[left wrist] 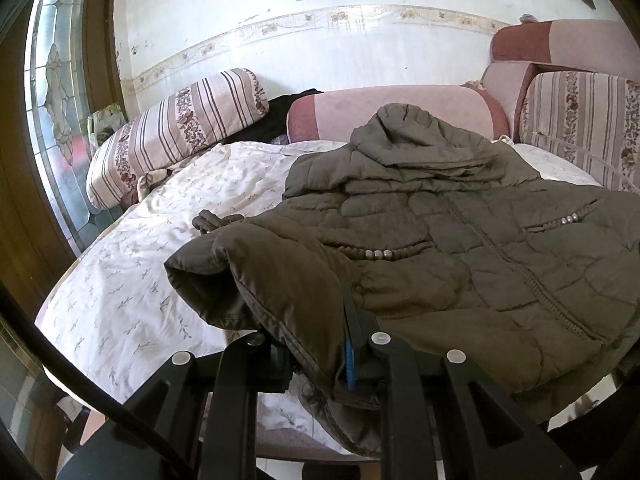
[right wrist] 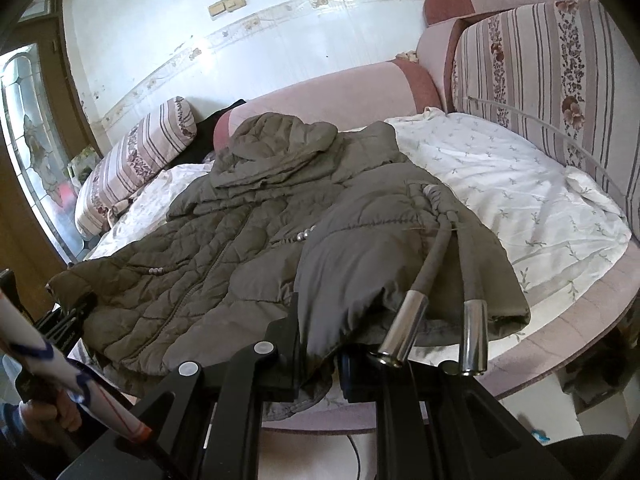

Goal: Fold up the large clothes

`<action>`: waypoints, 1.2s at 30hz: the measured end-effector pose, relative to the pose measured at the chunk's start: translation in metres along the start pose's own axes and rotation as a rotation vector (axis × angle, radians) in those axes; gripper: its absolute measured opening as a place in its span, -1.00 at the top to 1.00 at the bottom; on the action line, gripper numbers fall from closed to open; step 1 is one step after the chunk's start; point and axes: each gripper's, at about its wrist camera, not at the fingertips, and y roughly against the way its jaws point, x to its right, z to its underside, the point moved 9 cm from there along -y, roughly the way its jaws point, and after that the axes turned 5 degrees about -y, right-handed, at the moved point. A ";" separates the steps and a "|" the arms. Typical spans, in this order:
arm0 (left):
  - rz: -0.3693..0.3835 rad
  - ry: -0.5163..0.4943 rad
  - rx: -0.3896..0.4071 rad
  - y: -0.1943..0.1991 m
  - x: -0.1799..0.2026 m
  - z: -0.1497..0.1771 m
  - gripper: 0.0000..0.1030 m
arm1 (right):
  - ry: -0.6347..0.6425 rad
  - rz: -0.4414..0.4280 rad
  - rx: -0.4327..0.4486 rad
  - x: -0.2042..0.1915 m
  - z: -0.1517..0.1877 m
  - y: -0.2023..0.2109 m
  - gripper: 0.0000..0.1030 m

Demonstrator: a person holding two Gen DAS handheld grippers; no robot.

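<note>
An olive quilted hooded jacket lies front up on a white sheet over a sofa seat, hood toward the wall. My left gripper is shut on the jacket's left hem corner, where a sleeve is folded over. In the right wrist view the jacket spreads left, and my right gripper is shut on its right hem corner under the folded right sleeve. Two drawcords with metal tips lie over that sleeve.
Pink sofa arm and striped floral back cushions border the seat. A striped bolster and dark cloth lie at the far left. The sheet lies bare to the right. A glass-panelled door stands left.
</note>
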 end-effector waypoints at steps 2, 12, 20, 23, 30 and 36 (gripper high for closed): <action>0.004 0.003 0.004 0.005 -0.001 -0.001 0.66 | 0.004 -0.002 0.000 -0.001 0.000 0.005 0.73; 0.023 0.008 0.051 0.030 -0.007 -0.019 0.65 | 0.005 -0.025 0.014 0.003 -0.003 0.034 0.73; 0.043 0.024 0.072 0.036 -0.019 -0.051 0.65 | 0.022 -0.060 0.072 -0.002 -0.031 0.054 0.73; 0.048 0.029 0.088 0.034 -0.023 -0.069 0.65 | 0.038 -0.072 0.097 -0.006 -0.046 0.058 0.73; 0.072 0.076 0.124 0.024 -0.033 -0.125 0.65 | 0.056 -0.104 0.159 -0.019 -0.094 0.059 0.73; 0.094 0.110 0.137 -0.002 -0.036 -0.184 0.61 | 0.046 -0.129 0.218 -0.028 -0.150 0.048 0.73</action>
